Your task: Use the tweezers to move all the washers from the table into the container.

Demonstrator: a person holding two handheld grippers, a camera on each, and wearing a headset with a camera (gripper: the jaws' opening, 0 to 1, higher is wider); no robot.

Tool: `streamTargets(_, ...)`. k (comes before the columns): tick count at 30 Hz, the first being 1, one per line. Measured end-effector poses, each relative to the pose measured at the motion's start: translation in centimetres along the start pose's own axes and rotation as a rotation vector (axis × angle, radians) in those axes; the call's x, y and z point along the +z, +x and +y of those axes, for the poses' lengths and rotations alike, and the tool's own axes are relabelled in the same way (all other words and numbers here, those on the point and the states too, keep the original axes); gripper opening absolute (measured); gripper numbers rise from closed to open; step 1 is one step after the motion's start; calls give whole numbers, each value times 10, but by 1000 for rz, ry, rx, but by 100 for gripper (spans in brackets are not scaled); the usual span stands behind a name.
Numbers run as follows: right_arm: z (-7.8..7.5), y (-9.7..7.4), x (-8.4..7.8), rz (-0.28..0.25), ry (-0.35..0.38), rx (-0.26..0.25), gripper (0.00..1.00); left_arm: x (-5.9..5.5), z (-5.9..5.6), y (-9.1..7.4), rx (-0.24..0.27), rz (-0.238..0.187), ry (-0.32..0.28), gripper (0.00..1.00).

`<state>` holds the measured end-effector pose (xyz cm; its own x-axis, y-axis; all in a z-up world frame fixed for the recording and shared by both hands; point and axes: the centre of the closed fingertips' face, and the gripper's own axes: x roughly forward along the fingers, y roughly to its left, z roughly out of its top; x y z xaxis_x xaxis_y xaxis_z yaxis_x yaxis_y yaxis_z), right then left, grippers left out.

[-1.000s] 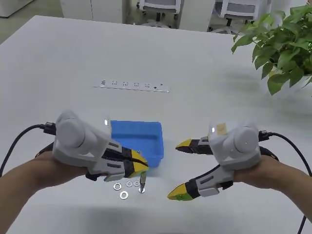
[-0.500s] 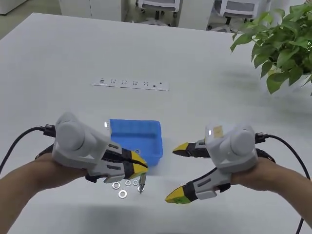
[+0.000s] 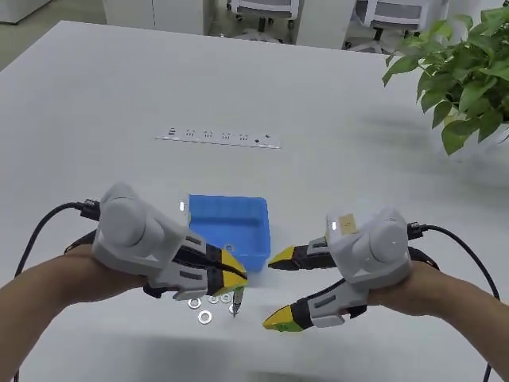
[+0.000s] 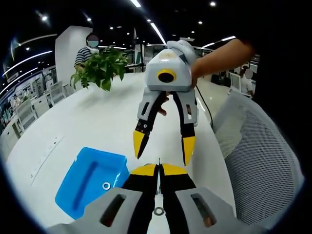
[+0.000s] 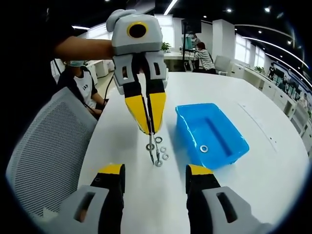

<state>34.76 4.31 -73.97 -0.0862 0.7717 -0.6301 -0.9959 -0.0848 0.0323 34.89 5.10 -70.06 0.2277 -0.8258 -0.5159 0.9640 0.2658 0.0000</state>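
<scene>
**Head view.** The left gripper (image 3: 232,270) sits lower left of centre, its jaws pressed together on the tweezers (image 3: 235,299). The tweezers point down the frame at the table (image 3: 334,127). The washers (image 3: 205,307) lie in a small cluster touching or just beside the tweezer tips. The blue container (image 3: 231,227) stands just above the cluster. The right gripper (image 3: 276,290) is lower right of centre, jaws wide apart and holding nothing. A power strip (image 3: 216,137) lies above centre and a plant (image 3: 469,72) stands upper right.

**Left gripper view.** My own jaws meet at bottom centre around the thin tweezers (image 4: 159,165). One washer (image 4: 159,211) shows on the table below the tips, and another lies inside the container (image 4: 85,187) at lower left.

**Right gripper view.** My own jaws rise apart at the bottom of the frame. The left gripper (image 5: 148,124) hangs from the top. The tweezers (image 5: 152,146) have their long axis running straight down the frame, and their tips are in among five washers. I cannot tell whether a washer is pinched. The container (image 5: 222,126) lies to the right of the cluster, with one washer inside.

**Judgement.** The left gripper is the nearer one. The pick turns on the tips closing across a washer, and the carry from there to the container is short.

**Writing.** I can read none. The marks on the power strip and a pale sticker on the right gripper are too small.
</scene>
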Motion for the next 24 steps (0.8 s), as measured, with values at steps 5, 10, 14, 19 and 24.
streamTargets(5,0,5,1,3,-18,13,39,-1,1,-1,-16,20,8,6)
streamTargets(10,-1,11,3,4,-28,27,33,-2,0,0,-37,33,23,6)
streamTargets(14,0,17,5,9,-45,42,30,-1,0,0,-50,41,38,6)
streamTargets(19,2,25,8,15,-69,59,27,-1,0,1,-62,47,49,6)
streamTargets(24,3,33,9,28,-94,69,23,1,-4,2,-79,54,58,6)
